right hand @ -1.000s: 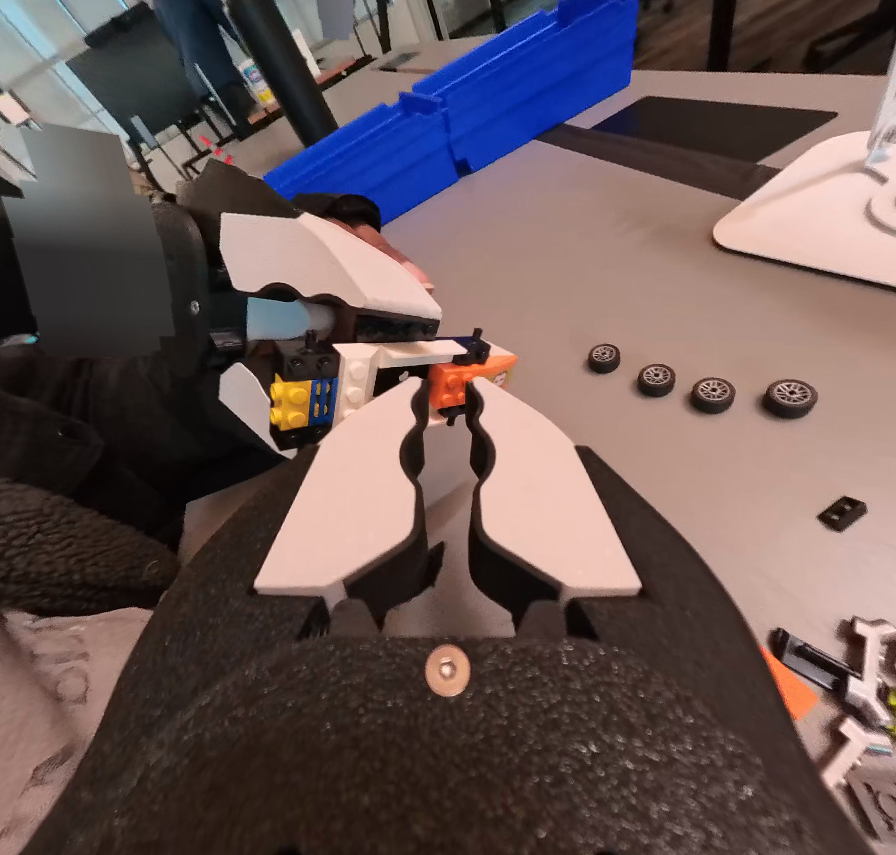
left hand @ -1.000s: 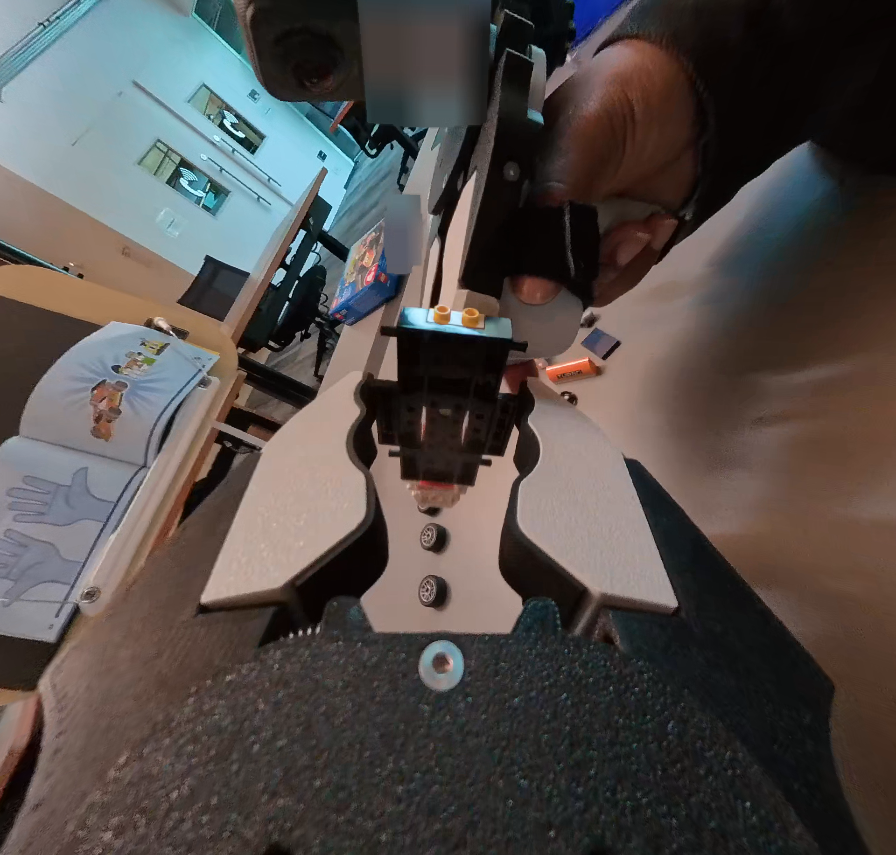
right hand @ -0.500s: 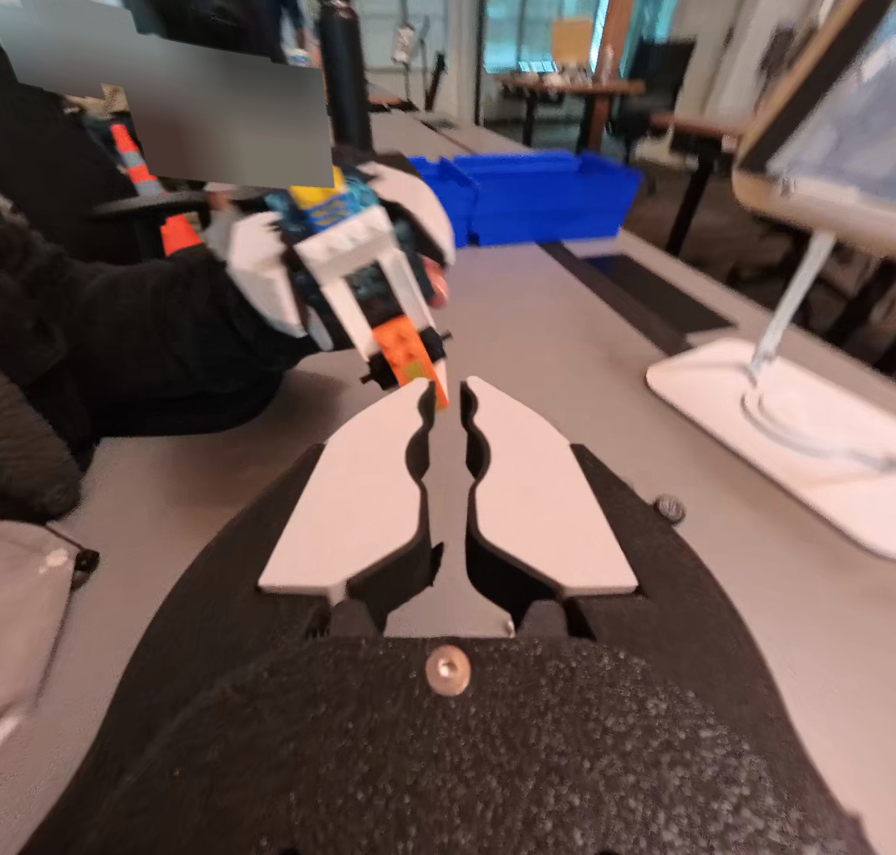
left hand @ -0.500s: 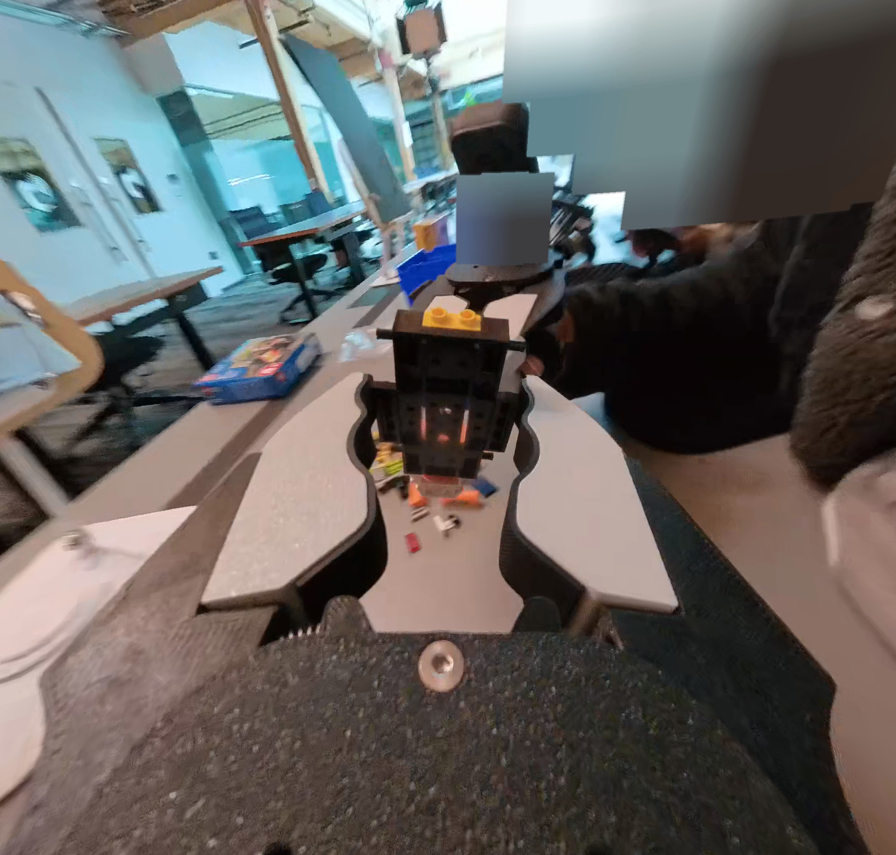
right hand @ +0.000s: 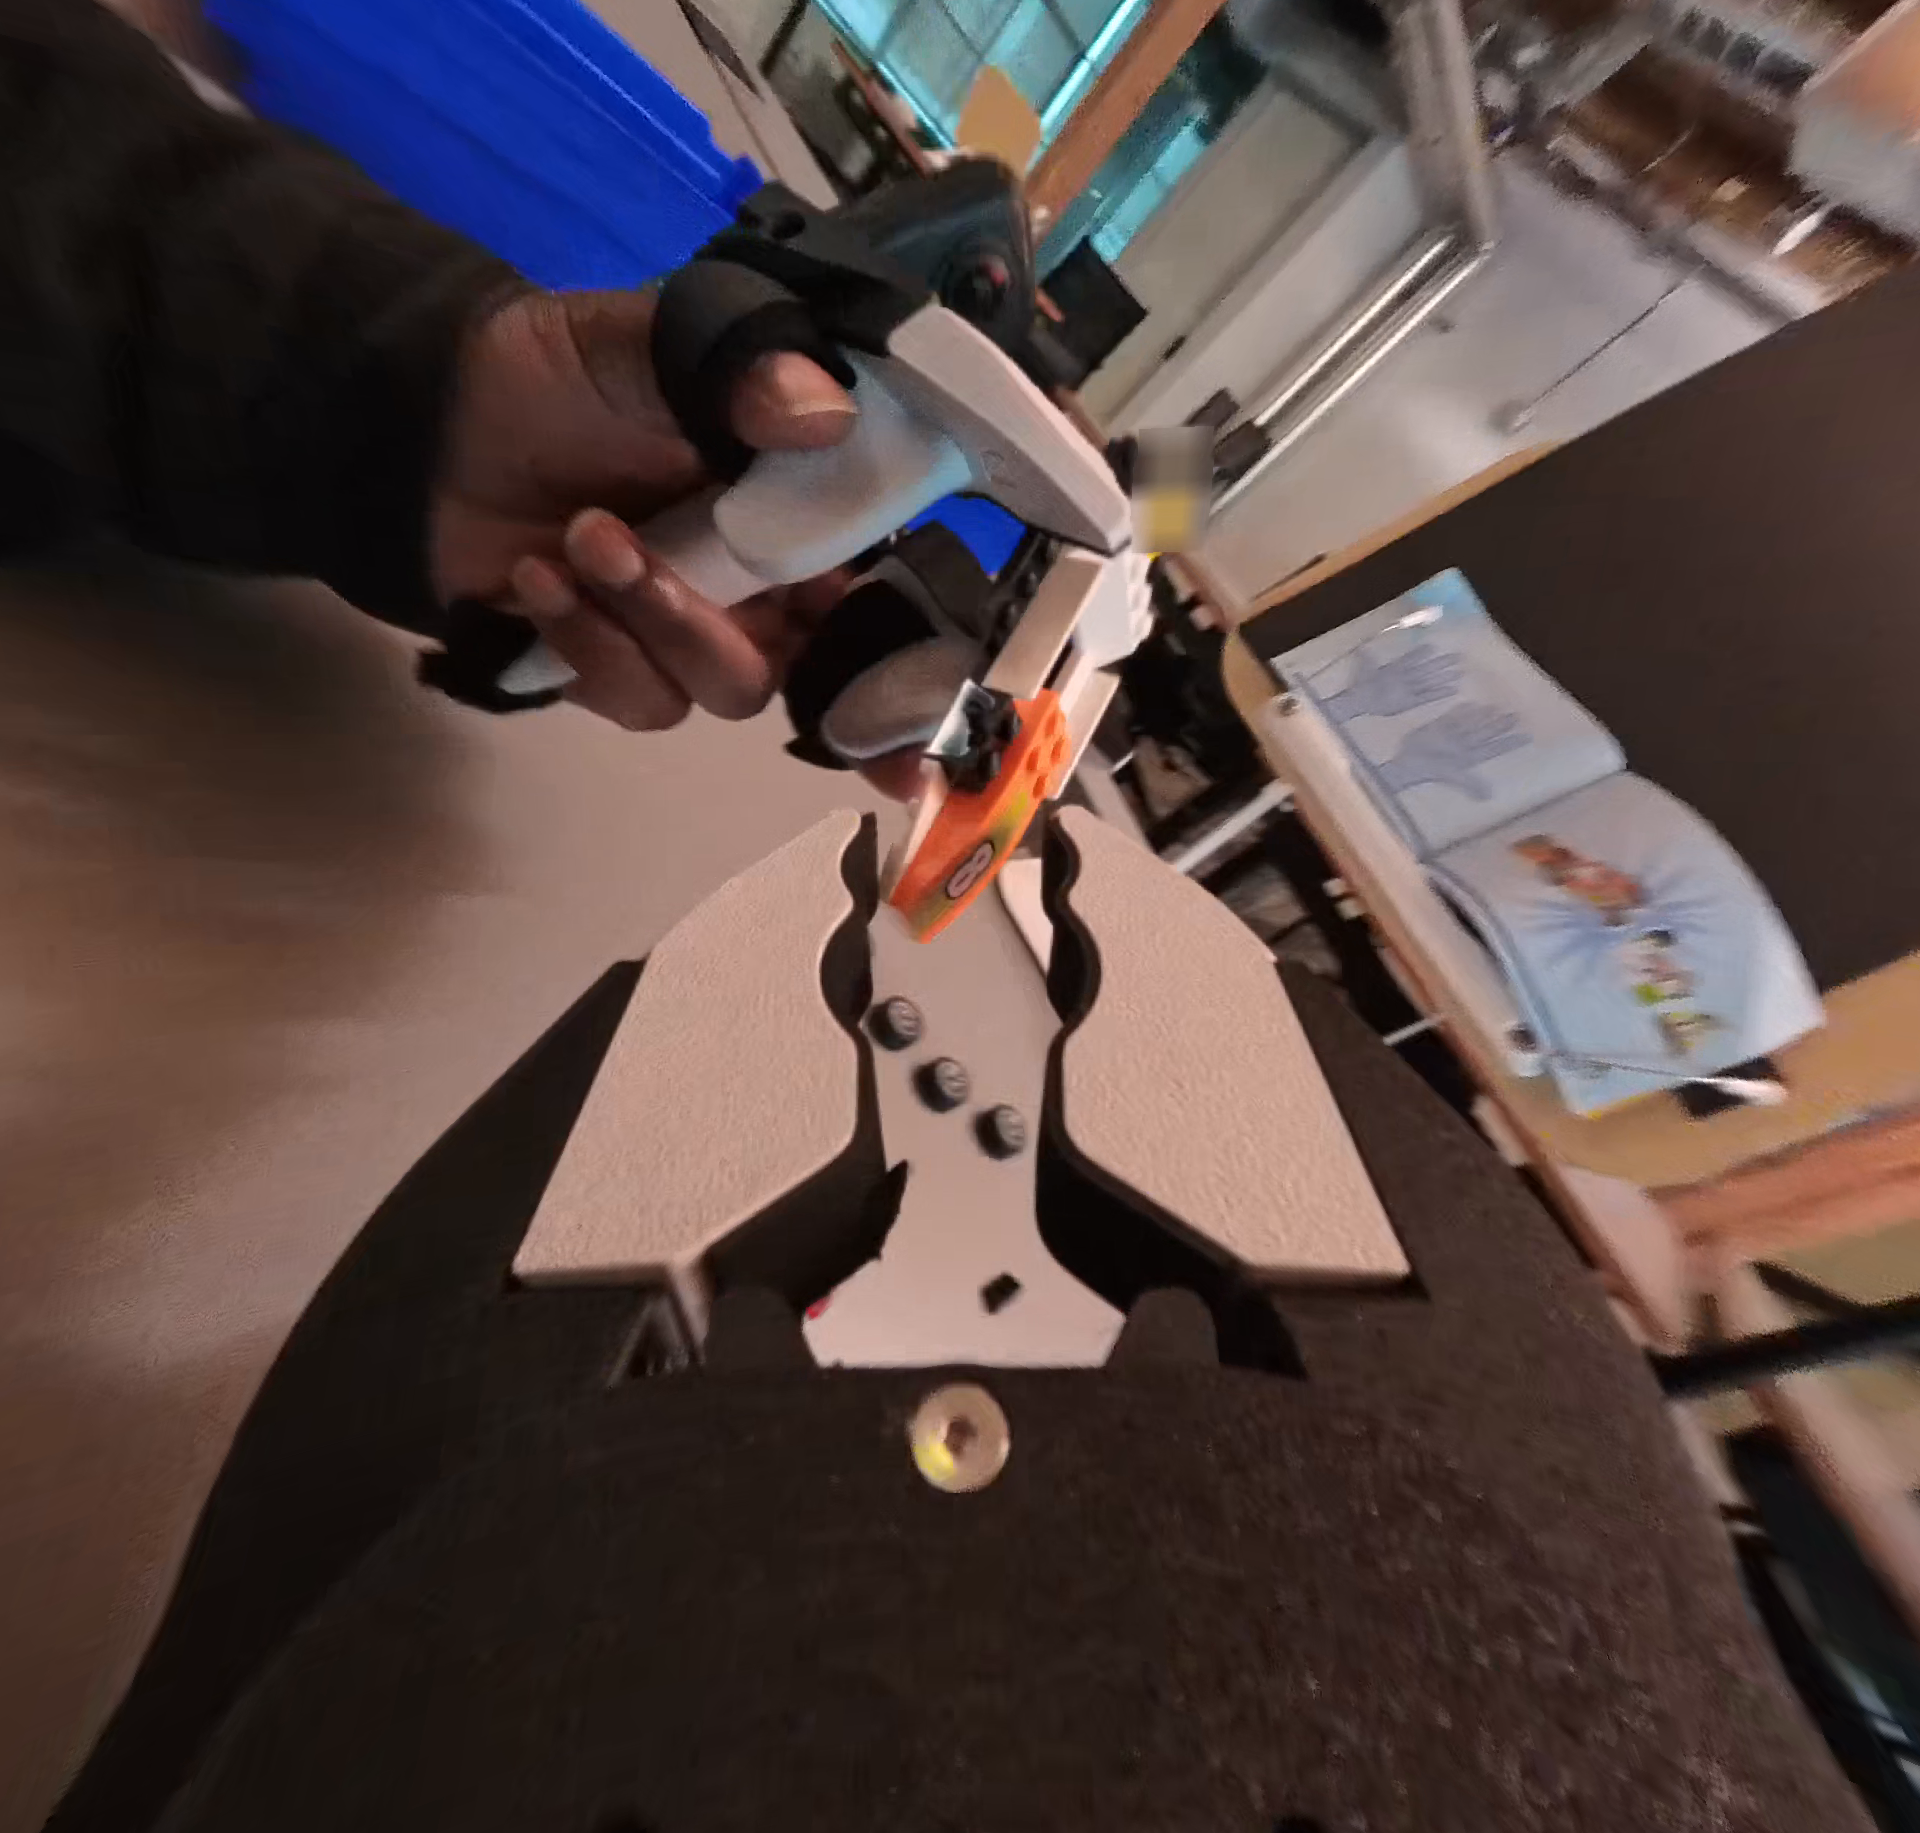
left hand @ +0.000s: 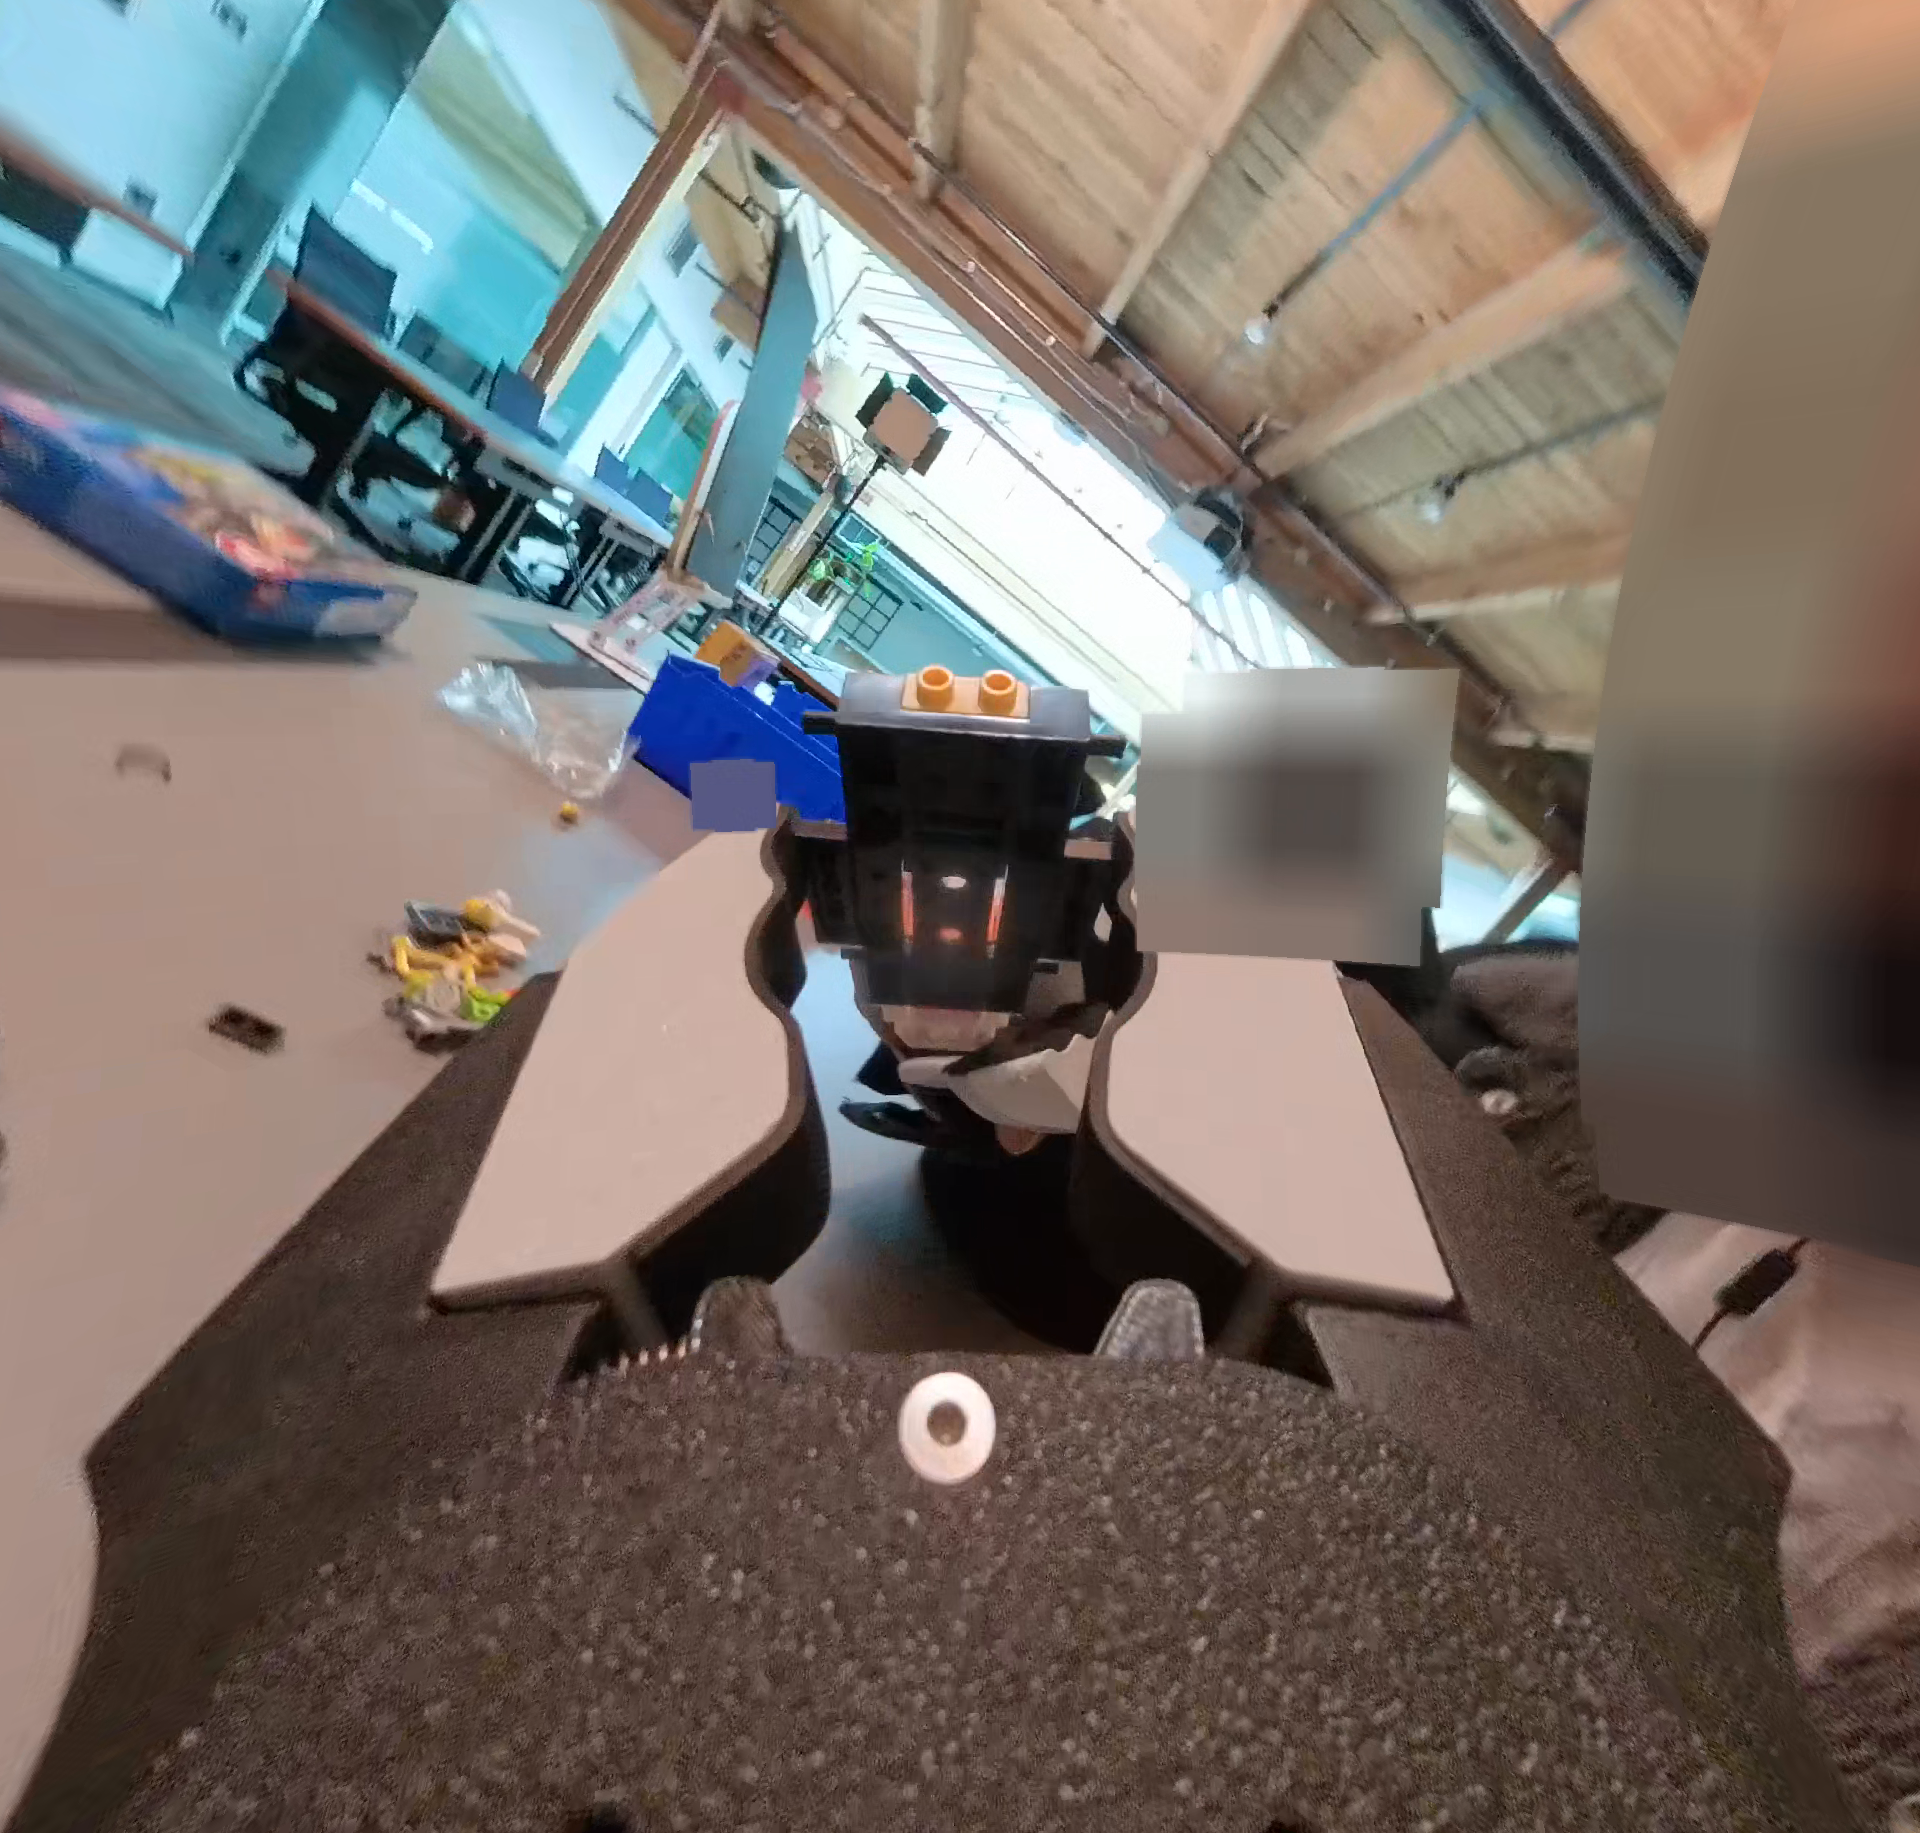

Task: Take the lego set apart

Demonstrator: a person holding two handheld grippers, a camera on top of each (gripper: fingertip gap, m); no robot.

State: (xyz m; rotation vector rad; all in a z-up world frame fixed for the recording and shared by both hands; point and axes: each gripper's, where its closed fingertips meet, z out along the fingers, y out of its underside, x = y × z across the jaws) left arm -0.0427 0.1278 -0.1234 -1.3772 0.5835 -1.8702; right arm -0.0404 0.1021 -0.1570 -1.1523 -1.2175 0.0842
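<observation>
My left gripper (left hand: 951,848) is shut on the black underside of the lego car (left hand: 956,827), which has an orange two-stud brick (left hand: 966,687) at its far end. In the right wrist view a hand holds this left gripper (right hand: 1039,578) up, with the car's orange nose (right hand: 961,864) pointing down. My right gripper (right hand: 958,827) is open, and the orange nose lies between its fingertips (right hand: 831,848). I cannot tell whether they touch it.
Three black wheels (right hand: 943,1082) and a small black piece (right hand: 1000,1292) lie on the grey table (right hand: 260,952) under my right gripper. There are also loose lego pieces (left hand: 457,962), a plastic bag (left hand: 530,723), a blue bin (left hand: 727,734), a blue box (left hand: 187,536) and an open instruction booklet (right hand: 1538,848).
Both grippers have swung and tilted, and the left one still holds the car. My right gripper's jaws have widened, and the car's orange nose now sits between its tips.
</observation>
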